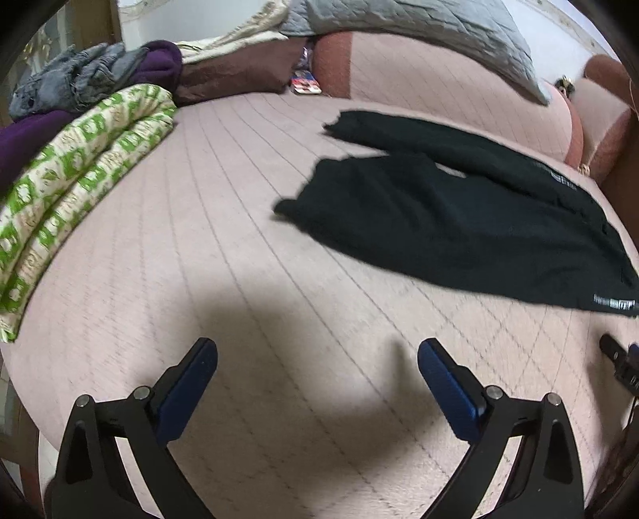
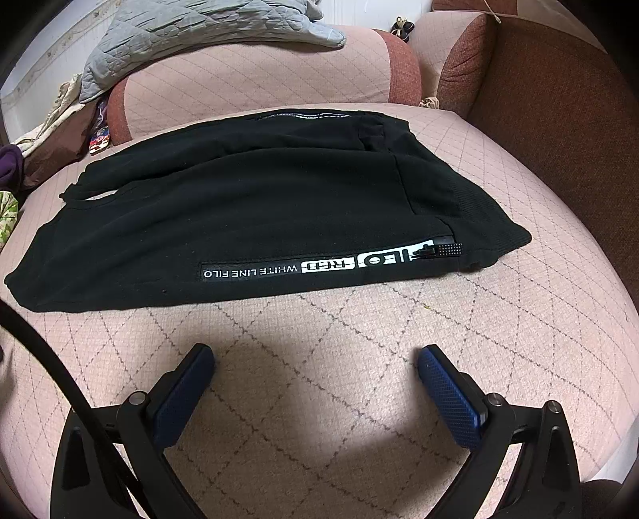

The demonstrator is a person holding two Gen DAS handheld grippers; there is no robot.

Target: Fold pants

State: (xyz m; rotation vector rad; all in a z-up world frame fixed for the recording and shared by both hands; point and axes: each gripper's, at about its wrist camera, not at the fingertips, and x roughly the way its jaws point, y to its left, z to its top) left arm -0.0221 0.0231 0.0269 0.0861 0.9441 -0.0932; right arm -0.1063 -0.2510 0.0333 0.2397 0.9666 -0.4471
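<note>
Black pants (image 2: 247,211) lie flat on the pink quilted bed (image 2: 319,359), waist to the right, legs to the left. A white-lettered strip (image 2: 319,265) runs along the near side seam. In the left wrist view the pants (image 1: 459,223) lie at the right, with the two leg ends pointing left. My left gripper (image 1: 317,351) is open and empty above bare quilt, left of and nearer than the pants. My right gripper (image 2: 315,359) is open and empty, just in front of the pants' near edge. A part of the right gripper (image 1: 619,359) shows at the left view's right edge.
A folded green-and-cream blanket (image 1: 76,179) lies at the left. Purple and grey clothes (image 1: 80,80) are piled behind it. A grey quilted cover (image 2: 191,28) drapes over pink pillows (image 2: 259,76) at the back. A brown headboard or bed side (image 2: 559,100) stands at the right.
</note>
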